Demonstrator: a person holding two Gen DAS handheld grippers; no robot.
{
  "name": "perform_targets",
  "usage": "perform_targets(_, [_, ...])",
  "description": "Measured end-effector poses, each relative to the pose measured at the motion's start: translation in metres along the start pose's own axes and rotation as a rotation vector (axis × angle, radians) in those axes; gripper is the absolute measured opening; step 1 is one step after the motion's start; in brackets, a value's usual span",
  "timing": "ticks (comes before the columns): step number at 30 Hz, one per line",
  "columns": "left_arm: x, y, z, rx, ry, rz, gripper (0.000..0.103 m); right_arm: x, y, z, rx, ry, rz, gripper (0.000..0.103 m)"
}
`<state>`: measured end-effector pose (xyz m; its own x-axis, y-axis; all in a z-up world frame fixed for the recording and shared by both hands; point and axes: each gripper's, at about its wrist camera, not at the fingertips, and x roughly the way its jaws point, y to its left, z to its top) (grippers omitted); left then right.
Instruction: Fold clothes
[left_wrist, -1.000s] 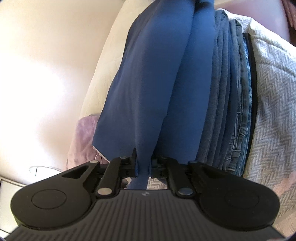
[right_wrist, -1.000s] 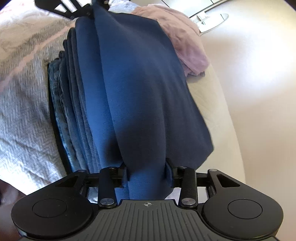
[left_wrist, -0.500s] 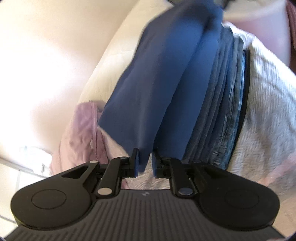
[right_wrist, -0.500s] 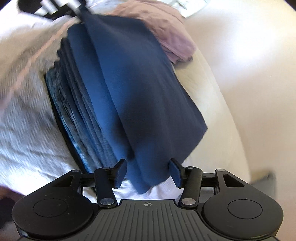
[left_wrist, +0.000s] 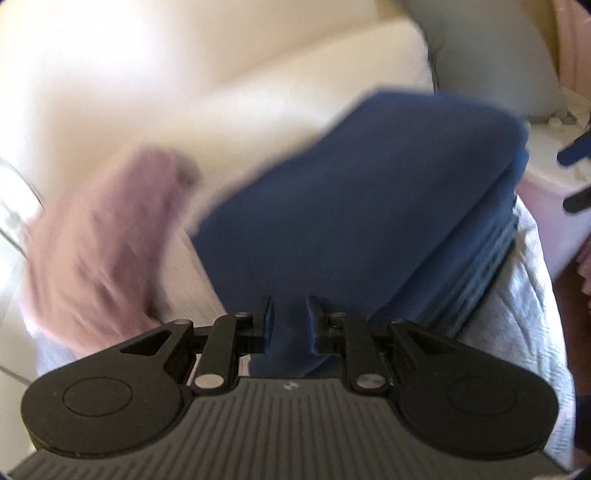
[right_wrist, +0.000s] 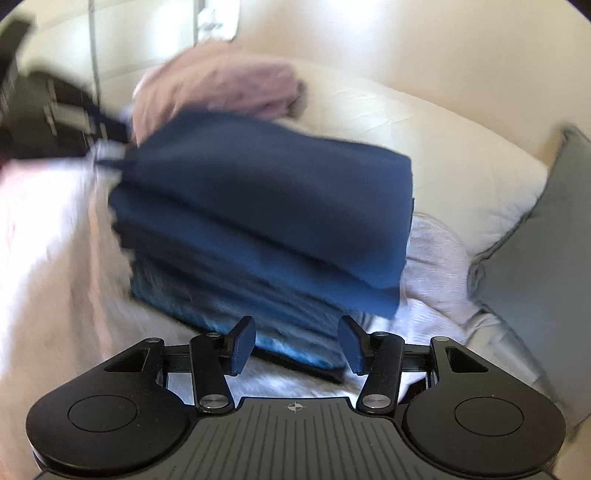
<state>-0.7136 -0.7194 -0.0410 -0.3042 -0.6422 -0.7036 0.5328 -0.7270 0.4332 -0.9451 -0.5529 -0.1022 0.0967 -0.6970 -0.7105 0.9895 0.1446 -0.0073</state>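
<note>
A folded navy blue garment (left_wrist: 362, 206) lies on top of a stack of folded blue and denim clothes (right_wrist: 236, 295) on the bed. In the left wrist view my left gripper (left_wrist: 289, 317) has its jaws a little apart with a corner of the navy garment still between them. In the right wrist view my right gripper (right_wrist: 297, 341) is open and empty, just in front of the stack's near edge. The navy garment also shows in the right wrist view (right_wrist: 273, 192). Both views are motion-blurred.
A crumpled pink garment (left_wrist: 99, 236) lies beside the stack, also seen behind it in the right wrist view (right_wrist: 221, 85). A white textured blanket (left_wrist: 532, 295) covers the bed. A cream headboard or pillow (right_wrist: 424, 140) and a grey cushion (right_wrist: 546, 236) lie behind.
The navy garment went from hanging between both grippers to lying flat on the stack. My right gripper opened, let go and pulled back. My left gripper's jaws have parted slightly.
</note>
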Motion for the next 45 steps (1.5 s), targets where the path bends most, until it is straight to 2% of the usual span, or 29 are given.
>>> perform_targets(4, [0.009, -0.009, -0.005, -0.008, 0.032, -0.013, 0.008, 0.004, -0.011, 0.007, 0.036, 0.018, 0.013, 0.052])
perform_targets(10, [0.028, -0.026, 0.000, -0.042, 0.090, -0.004, 0.008, 0.015, -0.029, -0.003, 0.124, 0.063, 0.050, 0.052])
perform_targets(14, [0.041, -0.042, 0.002, -0.040, 0.118, 0.006, 0.008, 0.021, -0.031, -0.009, 0.192, 0.068, 0.083, 0.060])
perform_targets(17, [0.024, -0.037, 0.002, -0.068, 0.112, 0.017, 0.010, 0.021, -0.028, -0.014, 0.249, 0.070, 0.100, 0.061])
perform_targets(21, [-0.001, -0.039, -0.009, -0.153, 0.078, 0.019, 0.021, 0.001, -0.015, -0.018, 0.300, 0.039, 0.098, 0.061])
perform_targets(22, [-0.012, -0.042, -0.014, -0.183, 0.070, 0.016, 0.022, -0.009, -0.009, -0.020, 0.305, 0.022, 0.083, 0.061])
perform_targets(26, [-0.056, -0.067, -0.043, -0.263, 0.046, -0.003, 0.038, -0.056, 0.017, -0.037, 0.351, -0.043, 0.004, 0.066])
perform_targets(28, [-0.081, -0.074, -0.061, -0.306, 0.039, -0.012, 0.048, -0.082, 0.036, -0.053, 0.384, -0.070, -0.032, 0.075])
perform_targets(30, [-0.107, -0.078, -0.078, -0.354, 0.025, -0.014, 0.071, -0.105, 0.058, -0.069, 0.410, -0.079, -0.057, 0.079])
perform_targets(33, [-0.145, -0.083, -0.103, -0.418, -0.003, -0.013, 0.083, -0.135, 0.091, -0.090, 0.444, -0.083, -0.077, 0.080])
perform_targets(38, [-0.189, -0.097, -0.125, -0.497, -0.008, -0.022, 0.088, -0.171, 0.125, -0.102, 0.475, -0.087, -0.095, 0.080])
perform_targets(41, [-0.202, -0.107, -0.128, -0.538, -0.015, -0.032, 0.088, -0.190, 0.136, -0.100, 0.463, -0.106, -0.102, 0.081])
perform_targets(45, [-0.211, -0.114, -0.128, -0.595, 0.000, -0.003, 0.089, -0.202, 0.140, -0.092, 0.415, -0.121, -0.099, 0.081])
